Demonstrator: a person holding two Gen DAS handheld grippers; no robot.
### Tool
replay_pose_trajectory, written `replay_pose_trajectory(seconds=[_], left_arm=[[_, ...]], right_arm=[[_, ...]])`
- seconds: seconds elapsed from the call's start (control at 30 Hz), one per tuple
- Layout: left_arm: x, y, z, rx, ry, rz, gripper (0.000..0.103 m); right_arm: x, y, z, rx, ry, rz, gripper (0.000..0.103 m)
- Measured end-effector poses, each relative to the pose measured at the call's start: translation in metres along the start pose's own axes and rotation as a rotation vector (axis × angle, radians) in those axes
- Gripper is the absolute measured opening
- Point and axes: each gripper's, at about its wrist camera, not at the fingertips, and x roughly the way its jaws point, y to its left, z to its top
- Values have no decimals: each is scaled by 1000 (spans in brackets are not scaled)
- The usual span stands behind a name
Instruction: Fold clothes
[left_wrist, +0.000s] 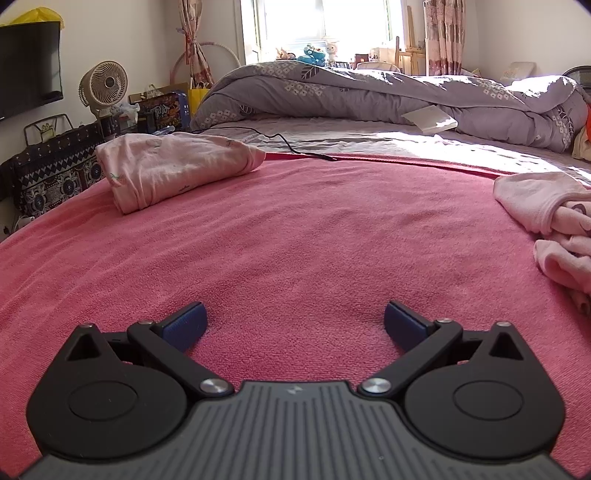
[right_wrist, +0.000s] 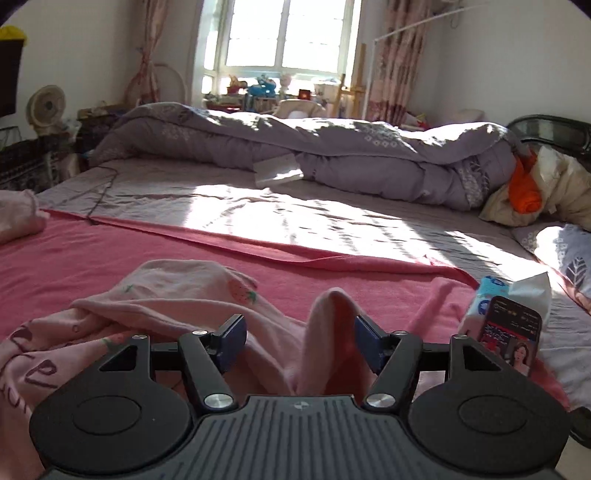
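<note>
My left gripper (left_wrist: 295, 314) stands wide open low over the pink blanket (left_wrist: 295, 240), with nothing between its blue pads. A folded pale pink garment (left_wrist: 177, 166) lies at the blanket's far left. A rumpled pink garment (left_wrist: 546, 221) shows at the right edge of the left wrist view. The right wrist view has that rumpled garment (right_wrist: 166, 291), printed with strawberries, spread under and ahead of my right gripper (right_wrist: 300, 328). An upright fold of its cloth (right_wrist: 332, 332) stands between the open jaws, close beside the right pad (right_wrist: 369, 343) and apart from the left pad (right_wrist: 232, 343).
A phone (right_wrist: 511, 332) leans on a tissue pack (right_wrist: 491, 295) right of my right gripper. A bunched grey quilt (right_wrist: 332, 155) and a white box (right_wrist: 280, 171) lie at the back of the bed. A black cable (left_wrist: 295, 146) crosses the sheet. Cream and orange cloth (right_wrist: 524, 192) is piled far right.
</note>
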Motion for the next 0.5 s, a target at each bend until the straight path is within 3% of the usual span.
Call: replay_pose_trajectory(seconds=[0.03,0.1,0.13,0.17,0.2,0.23,0.3,0.37,0.5], left_arm=[[0,0,0,-1,0,0,103],[0,0,0,-2,-1,-1,103],[0,1,0,-4,-1,-3,103],[-1,2,-1,-8,-2,-9,103],[-3,4,-1,-11,-4,-22,103],[-7,8,-1,-9,-7,-49,103],[-14,15,-1,-4,-5,-84,103],[-24,27,-3,3,-15,-65,103],[-48,59,-6,-44,-46,-9,103]], right_arm=[[-1,16,0,-62,5,42,73],[15,49,-2,-198,36,-60,73],[34,61,-4,-263,67,-181,58],[54,68,-3,-295,110,-301,12],[68,67,1,-282,141,-360,7],[78,63,11,-202,163,-358,5],[72,64,42,-78,129,-297,5],[54,92,84,-82,4,-209,5],[17,190,161,-150,-175,188,5]])
